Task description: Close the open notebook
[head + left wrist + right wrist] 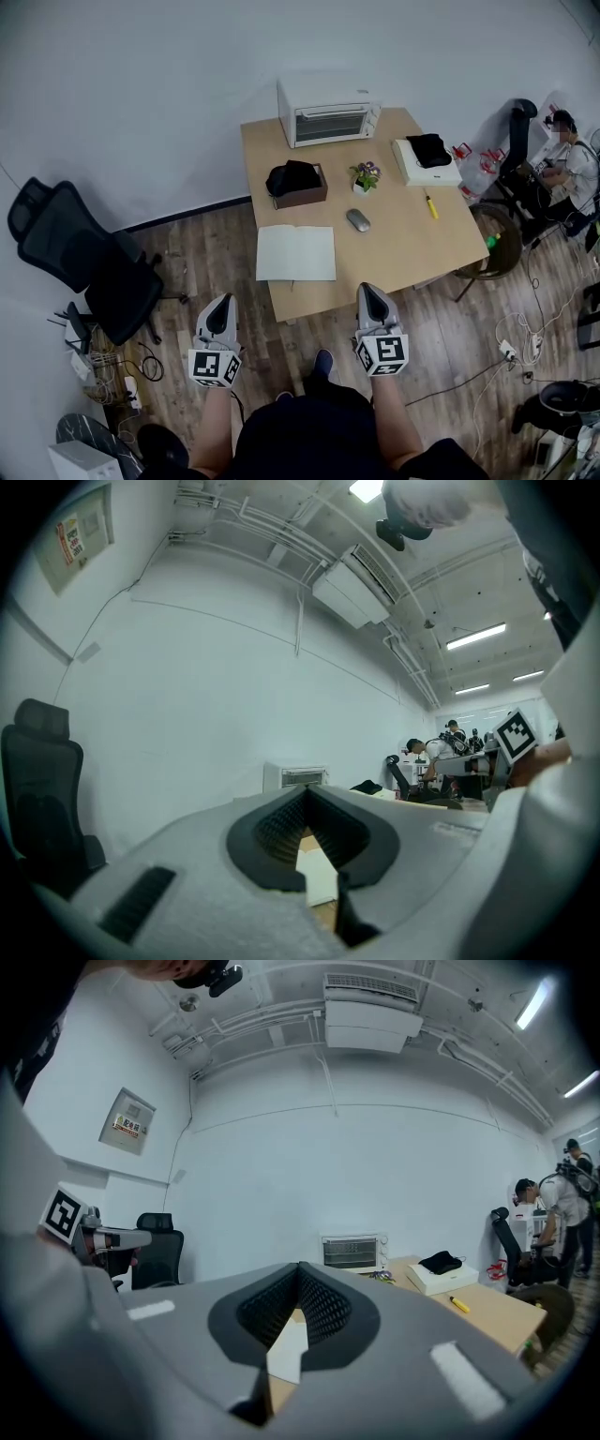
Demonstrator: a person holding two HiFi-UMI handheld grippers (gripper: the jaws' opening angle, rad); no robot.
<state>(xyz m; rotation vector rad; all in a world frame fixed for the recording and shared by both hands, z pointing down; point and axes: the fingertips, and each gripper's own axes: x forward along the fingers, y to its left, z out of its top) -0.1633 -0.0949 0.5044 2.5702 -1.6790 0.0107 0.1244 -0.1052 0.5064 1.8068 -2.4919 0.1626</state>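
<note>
The open notebook [295, 253] lies flat with white pages up on the near left part of the wooden table [412, 239], its near edge at the table's front edge. My left gripper [221, 298] hovers over the floor, short of the table and left of the notebook, jaws shut and empty. My right gripper [367, 287] sits at the table's front edge, right of the notebook, also shut and empty. In the left gripper view the notebook [319, 874] shows through the gap behind the closed left gripper [307, 789]. The right gripper view likewise shows the notebook [286, 1349] below the right gripper [300, 1266].
On the table stand a white toaster oven [328, 110], a brown box with a black item [297, 184], a small potted plant [365, 175], a grey mouse [357, 220], a white box [427, 161] and a yellow marker [431, 206]. A black office chair [80, 258] stands left; a person [567, 169] sits far right.
</note>
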